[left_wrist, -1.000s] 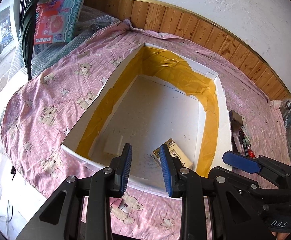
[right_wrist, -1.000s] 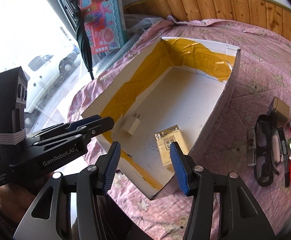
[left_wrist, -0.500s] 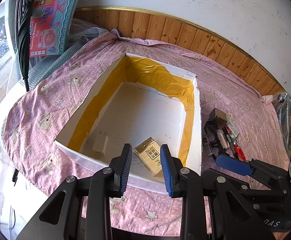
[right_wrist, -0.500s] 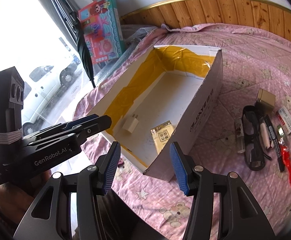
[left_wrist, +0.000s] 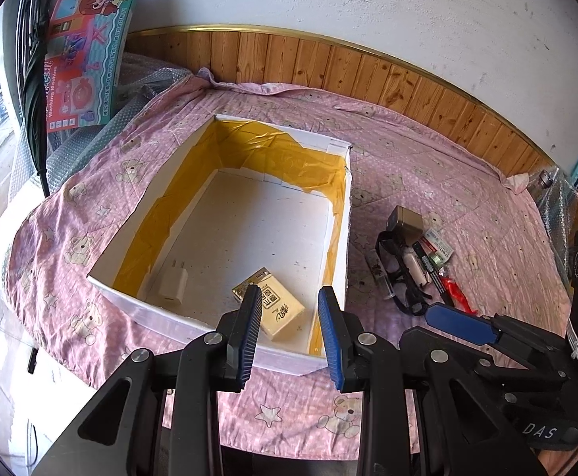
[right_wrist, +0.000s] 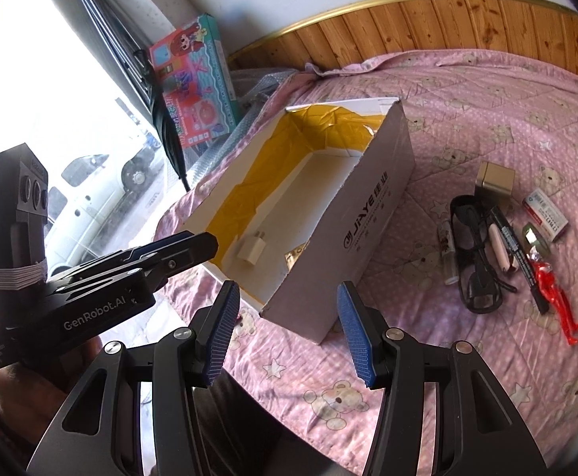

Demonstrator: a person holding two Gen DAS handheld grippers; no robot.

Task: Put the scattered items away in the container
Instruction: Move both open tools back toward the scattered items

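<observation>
Left wrist only: whole tissue pack [left_wrist: 274, 303].

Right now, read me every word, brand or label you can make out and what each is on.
"JIAYE": cardboard box side.
"GenRobot.AI": left gripper body.
"DAS": right gripper body.
"Washing Machine": toy box.
Yellow packet, white medicine box, marker: print too small to read.

Both black two-finger grippers empty, jaws apart.

Left black gripper with blue ribbed pads [left_wrist: 289, 331] is held above the near wall of the white cardboard box [left_wrist: 178, 315], fingers parted, nothing between. Right black gripper with blue ribbed pads [right_wrist: 289, 333] sits off the box's near corner, spread wider, empty. Hand [right_wrist: 31, 392] grips the left handle.
</observation>
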